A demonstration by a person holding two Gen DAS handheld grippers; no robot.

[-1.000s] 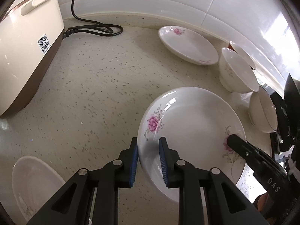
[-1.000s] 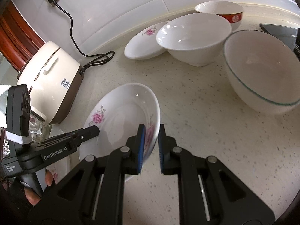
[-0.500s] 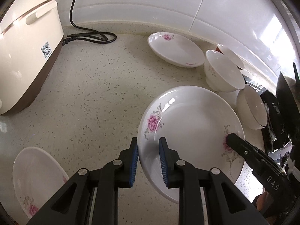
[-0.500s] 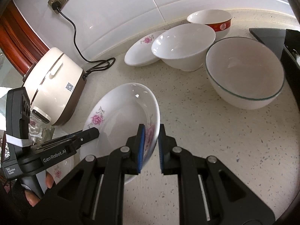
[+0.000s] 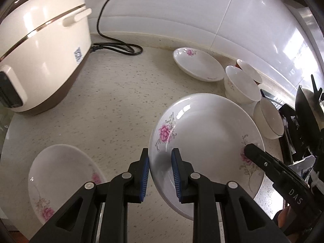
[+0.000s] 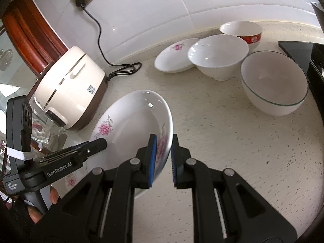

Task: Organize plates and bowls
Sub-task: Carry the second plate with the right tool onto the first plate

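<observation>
Both tools pinch opposite rims of the flowered plate (image 5: 206, 133), left tool (image 5: 160, 174) and right tool (image 6: 163, 160), another plate (image 5: 60, 176) lower-left (likely stack target).

White plate (image 5: 210, 133) with pink flowers, tilted, clear of the speckled counter (image 5: 121, 105).

Left hand-held gripper (image 5: 160, 165) and right hand-held gripper (image 6: 163, 150) both clamped, angled downward, facing each other
</observation>
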